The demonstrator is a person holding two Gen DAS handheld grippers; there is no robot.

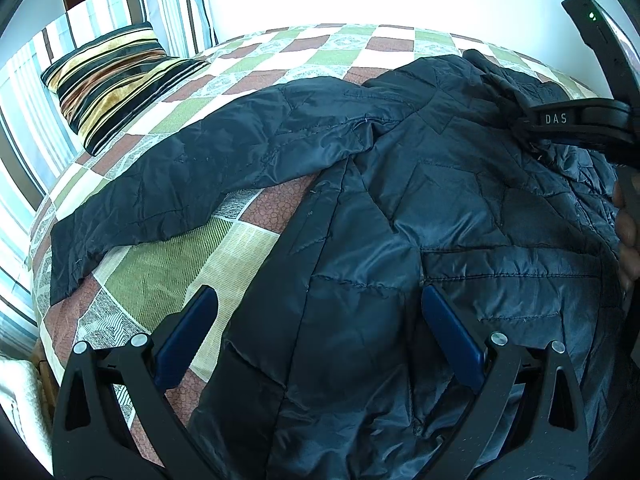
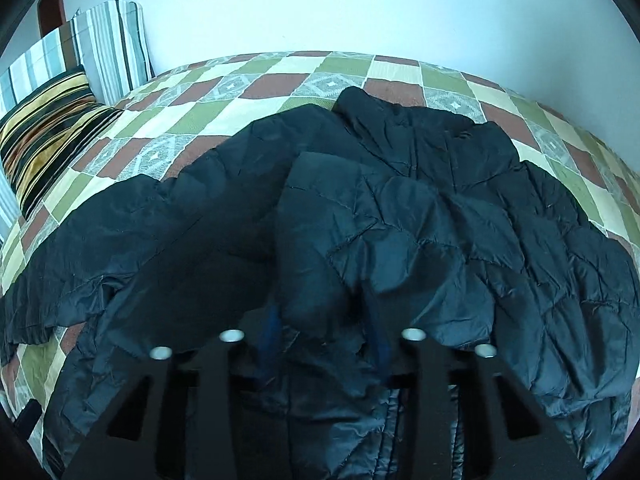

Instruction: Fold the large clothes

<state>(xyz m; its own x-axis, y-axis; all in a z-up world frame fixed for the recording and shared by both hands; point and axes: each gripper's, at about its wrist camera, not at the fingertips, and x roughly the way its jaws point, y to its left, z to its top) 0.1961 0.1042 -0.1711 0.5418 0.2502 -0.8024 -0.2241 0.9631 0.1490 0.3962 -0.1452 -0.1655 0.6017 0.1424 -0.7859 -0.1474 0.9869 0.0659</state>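
Observation:
A dark navy quilted jacket [image 1: 440, 200] lies spread on a bed, one sleeve [image 1: 200, 176] stretched out to the left. My left gripper [image 1: 320, 296] hovers open just above the jacket's lower side edge, its blue pads [image 1: 448, 328] wide apart and holding nothing. In the left wrist view my right gripper [image 1: 524, 128] sits at the far right, pinching bunched fabric near the jacket's upper part. In the right wrist view a fold of the jacket [image 2: 440, 220] rises between and drapes over the blue fingers [image 2: 272, 328] of the right gripper [image 2: 325, 320], which is shut on it.
The bed's checked quilt [image 1: 180, 264] in green, brown and cream shows around the jacket. A striped dark-and-gold cushion [image 1: 108, 80] and pale striped pillows [image 1: 168, 8] lie at the far left by the wall. A person's hand [image 1: 626, 232] holds the right gripper's handle.

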